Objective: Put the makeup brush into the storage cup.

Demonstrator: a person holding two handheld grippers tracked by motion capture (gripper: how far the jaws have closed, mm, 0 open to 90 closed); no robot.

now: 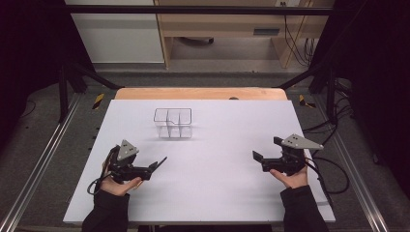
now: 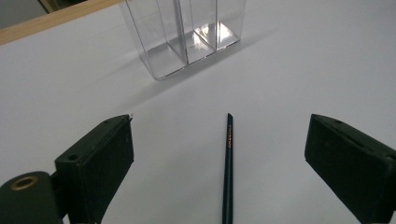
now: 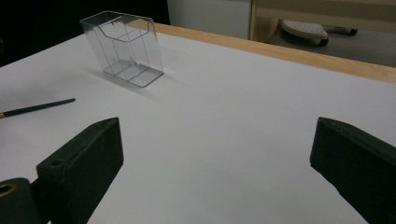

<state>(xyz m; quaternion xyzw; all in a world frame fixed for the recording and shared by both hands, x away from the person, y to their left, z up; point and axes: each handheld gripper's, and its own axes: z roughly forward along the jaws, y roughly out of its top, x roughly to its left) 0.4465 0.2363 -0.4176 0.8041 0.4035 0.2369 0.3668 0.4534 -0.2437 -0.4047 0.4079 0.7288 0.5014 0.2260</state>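
A dark pencil (image 2: 229, 158) lies flat on the white tabletop (image 1: 217, 193), pointing toward a clear plastic organizer (image 2: 187, 32) with upright compartments, all empty. My left gripper (image 2: 222, 120) is open, its jaws wide apart on either side of the pencil without touching it. In the high view the left gripper (image 1: 147, 170) sits at the front left, with the pencil (image 1: 161, 162) sticking out toward the organizer (image 1: 173, 123). My right gripper (image 1: 267, 149) is open at the front right, with nothing between its jaws. The right gripper view has the organizer (image 3: 123, 46) far left and the pencil (image 3: 39, 107) at the left edge.
A wooden table edge (image 1: 200, 93) runs along the far side of the white surface. Black frame bars and cables (image 1: 333, 169) stand at the table's sides. Beyond the table are a cabinet and floor.
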